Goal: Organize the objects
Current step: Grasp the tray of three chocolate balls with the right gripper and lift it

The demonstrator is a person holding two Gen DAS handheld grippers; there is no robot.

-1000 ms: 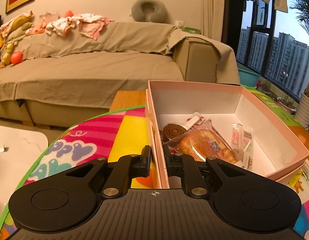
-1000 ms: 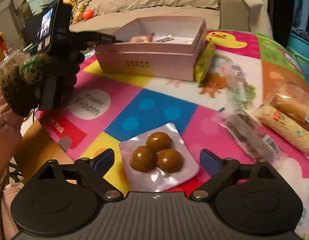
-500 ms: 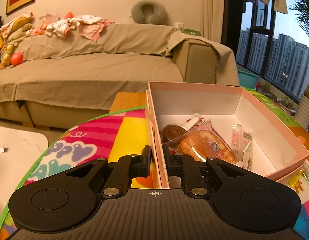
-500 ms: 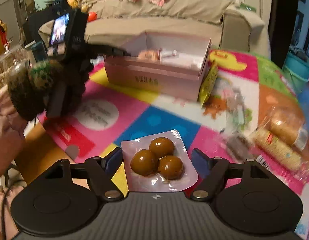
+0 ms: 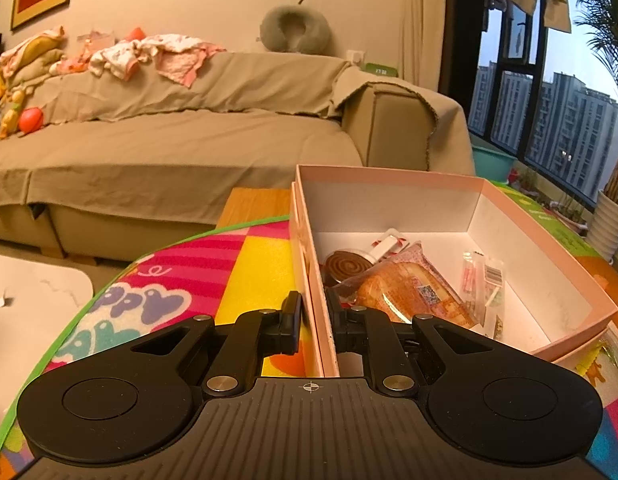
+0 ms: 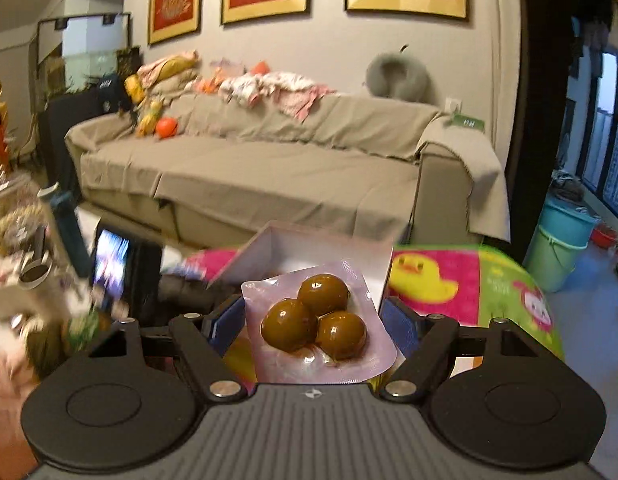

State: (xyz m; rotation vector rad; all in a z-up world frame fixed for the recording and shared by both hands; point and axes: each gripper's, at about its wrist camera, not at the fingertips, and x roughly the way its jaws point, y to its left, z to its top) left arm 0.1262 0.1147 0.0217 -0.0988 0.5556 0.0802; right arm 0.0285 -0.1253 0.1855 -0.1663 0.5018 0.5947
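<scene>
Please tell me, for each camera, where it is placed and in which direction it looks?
Left wrist: sits on the left gripper, looking along jaws shut on the pink box wall, toward the sofa.
Right wrist: sits on the right gripper, raised, facing the sofa; jaws hold the packet of three brown balls.
Shared: box, sofa, grey neck pillow, play mat.
</scene>
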